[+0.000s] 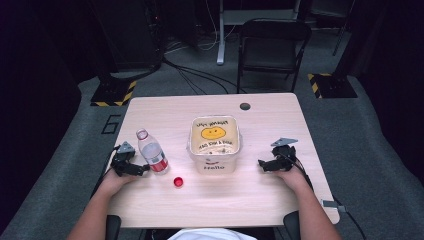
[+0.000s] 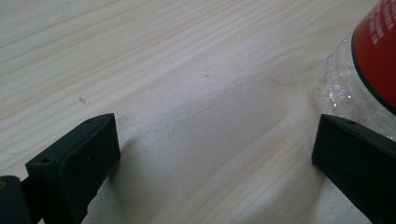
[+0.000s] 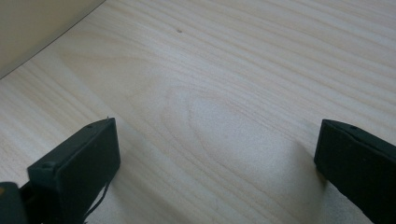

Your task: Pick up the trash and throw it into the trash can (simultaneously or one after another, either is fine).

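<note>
Left gripper (image 1: 142, 170) rests low on the pale wooden table (image 1: 260, 200), jaws spread wide with nothing between them; the clear plastic water bottle with a red label (image 1: 152, 152) stands upright just beside it, uncapped, its base touching or nearly touching the outer face of one jaw in the left gripper view (image 2: 373, 60); the small red screw cap (image 1: 178, 182) lies loose on the table in front of the bottle, apart from both. Right gripper (image 1: 262, 164) sits at the far side of the cream square plastic tub with a yellow smiley face (image 1: 215, 142), jaws likewise wide, holding nothing. Risks, as judged: the bottle is light, tall and open, so a sideways nudge from the near jaw may tip it and spill whatever is left; a grip on the thin crinkled wall may crush it or let it slip; the cap is small and round, so closing off-centre may flick it away across the table or off the front edge.
</note>
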A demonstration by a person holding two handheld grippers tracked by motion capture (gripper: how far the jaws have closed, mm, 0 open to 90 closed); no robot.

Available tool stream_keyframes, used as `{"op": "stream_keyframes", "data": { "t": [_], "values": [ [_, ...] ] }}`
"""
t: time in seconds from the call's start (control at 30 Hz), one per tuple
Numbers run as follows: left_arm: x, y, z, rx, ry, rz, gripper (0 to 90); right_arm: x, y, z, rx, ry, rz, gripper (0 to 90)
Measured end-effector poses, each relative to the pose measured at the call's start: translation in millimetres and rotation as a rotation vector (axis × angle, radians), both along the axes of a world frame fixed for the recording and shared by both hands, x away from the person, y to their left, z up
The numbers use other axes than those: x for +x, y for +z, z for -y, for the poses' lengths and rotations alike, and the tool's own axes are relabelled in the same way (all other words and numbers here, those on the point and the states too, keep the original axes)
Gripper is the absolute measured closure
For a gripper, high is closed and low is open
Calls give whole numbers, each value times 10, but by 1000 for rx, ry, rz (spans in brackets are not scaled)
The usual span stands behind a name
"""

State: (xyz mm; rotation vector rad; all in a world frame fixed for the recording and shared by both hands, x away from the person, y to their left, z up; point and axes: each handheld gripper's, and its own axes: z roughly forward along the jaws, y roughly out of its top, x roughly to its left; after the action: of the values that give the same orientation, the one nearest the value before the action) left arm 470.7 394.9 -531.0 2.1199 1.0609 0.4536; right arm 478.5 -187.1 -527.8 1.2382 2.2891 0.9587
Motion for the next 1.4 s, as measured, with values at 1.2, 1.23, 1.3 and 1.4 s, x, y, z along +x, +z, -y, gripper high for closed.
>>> {"op": "stream_keyframes", "data": {
  "t": [1.2,1.23,1.3,1.4],
  "values": [
    [-16,161,-73,-16,-1,-92,201,-33,2,39,0,33,-4,0],
    [-22,171,-82,-19,1,-86,201,-33,2,39,0,33,-4,0],
    [-53,212,-106,-46,6,-79,201,-33,1,39,0,33,-3,0],
    [-95,277,-142,-56,-6,-69,193,-27,-1,36,0,34,4,0]
  ]
}}
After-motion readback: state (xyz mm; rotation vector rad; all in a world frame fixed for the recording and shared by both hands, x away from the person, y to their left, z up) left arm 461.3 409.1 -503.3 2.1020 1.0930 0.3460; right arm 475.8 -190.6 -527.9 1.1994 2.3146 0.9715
